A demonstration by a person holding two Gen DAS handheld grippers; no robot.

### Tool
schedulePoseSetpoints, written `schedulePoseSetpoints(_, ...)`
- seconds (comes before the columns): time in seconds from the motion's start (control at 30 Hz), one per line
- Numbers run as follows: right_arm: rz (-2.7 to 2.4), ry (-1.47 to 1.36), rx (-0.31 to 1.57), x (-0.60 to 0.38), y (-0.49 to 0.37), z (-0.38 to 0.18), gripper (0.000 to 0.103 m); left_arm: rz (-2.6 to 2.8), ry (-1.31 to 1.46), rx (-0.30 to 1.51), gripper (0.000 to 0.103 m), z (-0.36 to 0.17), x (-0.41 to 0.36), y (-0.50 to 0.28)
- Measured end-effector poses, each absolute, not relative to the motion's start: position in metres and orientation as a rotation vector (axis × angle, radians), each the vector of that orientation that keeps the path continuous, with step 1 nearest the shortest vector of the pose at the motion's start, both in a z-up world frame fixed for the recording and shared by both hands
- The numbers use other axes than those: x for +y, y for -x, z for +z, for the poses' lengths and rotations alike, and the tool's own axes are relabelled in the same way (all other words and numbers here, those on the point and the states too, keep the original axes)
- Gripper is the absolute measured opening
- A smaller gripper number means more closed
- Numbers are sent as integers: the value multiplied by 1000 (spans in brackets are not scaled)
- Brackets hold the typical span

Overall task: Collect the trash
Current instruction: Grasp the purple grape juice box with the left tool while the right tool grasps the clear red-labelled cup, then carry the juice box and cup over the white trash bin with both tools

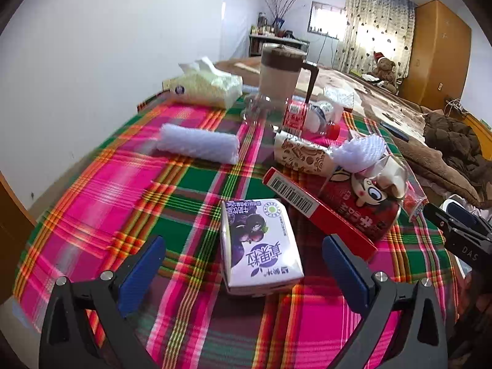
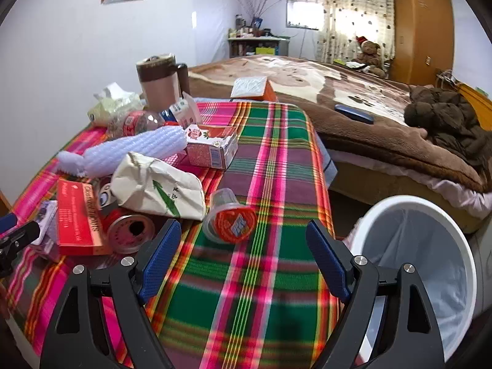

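Trash lies on a table with a plaid cloth [image 1: 107, 190]. My left gripper [image 1: 244, 249] is open, its blue pads on either side of a purple-and-white milk carton [image 1: 259, 246]. A long red box [image 1: 316, 212], a red can [image 1: 363, 206], white foam nets [image 1: 198, 144] and a crushed bottle [image 1: 310, 117] lie beyond it. My right gripper [image 2: 243, 243] is open and empty, just short of a tipped plastic cup with an orange lid [image 2: 229, 220]. A crumpled white paper bag [image 2: 156, 184], the red box [image 2: 78, 215] and an opened carton [image 2: 212, 147] lie to its left.
A white bin with a plastic liner [image 2: 418, 261] stands on the floor at the table's right edge. A brown-topped jug [image 1: 281, 70] and a tissue pack [image 1: 206, 84] stand at the table's far end. A bed with brown blankets [image 2: 353, 98] lies beyond the table.
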State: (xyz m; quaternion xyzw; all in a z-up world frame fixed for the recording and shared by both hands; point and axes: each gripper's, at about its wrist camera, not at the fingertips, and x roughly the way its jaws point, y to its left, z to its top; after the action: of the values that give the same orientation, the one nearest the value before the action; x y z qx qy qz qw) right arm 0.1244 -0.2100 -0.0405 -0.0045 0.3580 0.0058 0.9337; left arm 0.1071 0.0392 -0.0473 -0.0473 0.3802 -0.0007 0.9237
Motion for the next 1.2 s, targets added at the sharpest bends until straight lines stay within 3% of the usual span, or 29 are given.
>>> schedulePoseSetpoints(0.4,15,3,808,-215,-150,-48,83,-11,120,892,99,-67,42,-133)
schedulePoseSetpoints(0.63,27,-9,847,-215,-159,-54,59,-1,141,907,85,-71,47,-133)
schedulePoseSetpoints(0.77,33,-14,856,-216,-162,-54,47,-5,145,899,68,-68,48,-134)
schedulePoseSetpoints(0.83,36,-24,857,-217,-162,-55,46,-18,142,901,59,-68,47,-135)
schedulePoseSetpoints(1.2,63,-46,823,-217,-158,-49,45,-15,188,847,58,-58,57,-126)
